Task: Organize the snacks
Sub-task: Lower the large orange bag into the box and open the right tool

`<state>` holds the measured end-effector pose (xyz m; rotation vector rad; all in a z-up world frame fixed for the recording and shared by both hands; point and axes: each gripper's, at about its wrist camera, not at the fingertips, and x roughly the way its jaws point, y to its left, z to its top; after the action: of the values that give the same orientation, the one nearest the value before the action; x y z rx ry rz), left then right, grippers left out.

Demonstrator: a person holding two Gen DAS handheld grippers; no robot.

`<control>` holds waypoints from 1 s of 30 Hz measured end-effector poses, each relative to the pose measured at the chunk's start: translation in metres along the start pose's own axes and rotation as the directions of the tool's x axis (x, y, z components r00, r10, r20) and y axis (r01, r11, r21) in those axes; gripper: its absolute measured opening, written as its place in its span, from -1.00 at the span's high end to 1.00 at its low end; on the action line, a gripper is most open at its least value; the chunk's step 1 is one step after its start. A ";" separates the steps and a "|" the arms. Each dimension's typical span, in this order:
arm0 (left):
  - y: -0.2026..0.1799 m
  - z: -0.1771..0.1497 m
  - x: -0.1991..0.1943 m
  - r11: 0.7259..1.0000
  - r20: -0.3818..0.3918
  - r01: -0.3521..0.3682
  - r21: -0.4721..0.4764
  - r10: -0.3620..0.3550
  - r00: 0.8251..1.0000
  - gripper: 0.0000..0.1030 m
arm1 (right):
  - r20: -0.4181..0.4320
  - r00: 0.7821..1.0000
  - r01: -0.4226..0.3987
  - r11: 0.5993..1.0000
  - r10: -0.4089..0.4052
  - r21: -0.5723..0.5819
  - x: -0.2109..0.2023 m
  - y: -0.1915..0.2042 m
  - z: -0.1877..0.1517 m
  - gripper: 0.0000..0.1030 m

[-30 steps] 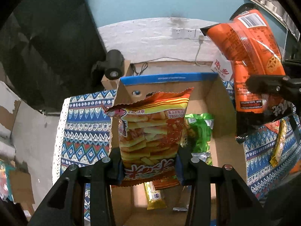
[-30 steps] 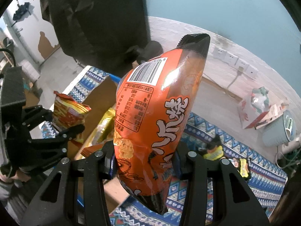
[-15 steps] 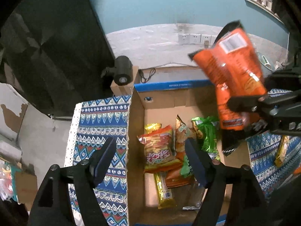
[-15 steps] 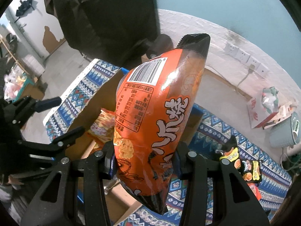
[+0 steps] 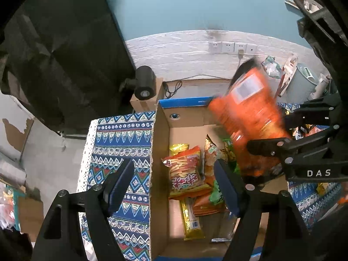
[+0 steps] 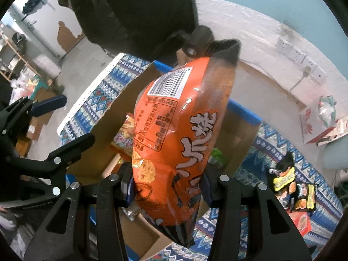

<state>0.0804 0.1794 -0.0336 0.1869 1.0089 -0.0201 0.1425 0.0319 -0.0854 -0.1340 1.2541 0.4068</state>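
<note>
My right gripper [image 6: 166, 187] is shut on a big orange snack bag [image 6: 176, 134] and holds it upright over the open cardboard box [image 6: 113, 113]. In the left wrist view the same orange bag [image 5: 250, 117] is blurred above the right side of the box [image 5: 159, 152], with the right gripper [image 5: 267, 158] around it. My left gripper [image 5: 174, 176] is open and empty above the box's left wall. In the box lie a red-and-yellow fries bag [image 5: 184, 169], a green bag [image 5: 217, 193] and a yellow bar [image 5: 191, 219].
The box sits on a blue patterned cloth [image 5: 121, 143]. More snack packets [image 6: 291, 187] lie on the cloth to the right. A black camera [image 5: 144, 84] stands on a small carton behind the box. A white wall with sockets [image 5: 230, 47] is at the back.
My left gripper opened and let the fries bag drop into the box, then rose. My right gripper carried the orange bag left over the box.
</note>
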 end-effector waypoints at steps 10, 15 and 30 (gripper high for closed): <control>-0.017 0.000 0.000 0.999 -0.007 0.002 0.032 -0.001 1.000 -0.51 | 0.042 0.998 0.051 0.997 -0.053 0.052 -0.024 -0.019 -0.010 -0.42; -0.033 0.002 -0.003 0.998 -0.006 0.017 0.059 -0.017 1.000 -0.57 | 0.052 0.994 0.093 0.993 -0.097 0.078 -0.039 -0.035 -0.022 -0.46; -0.090 0.008 0.001 0.988 -0.066 0.128 0.090 -0.123 0.990 -0.57 | 0.029 0.980 0.190 0.969 -0.197 0.157 -0.071 -0.088 -0.084 -0.53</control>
<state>0.0785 0.0894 -0.0428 0.2104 1.0792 -0.1778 0.0824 -0.0919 -0.0558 -0.1145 1.2116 0.1426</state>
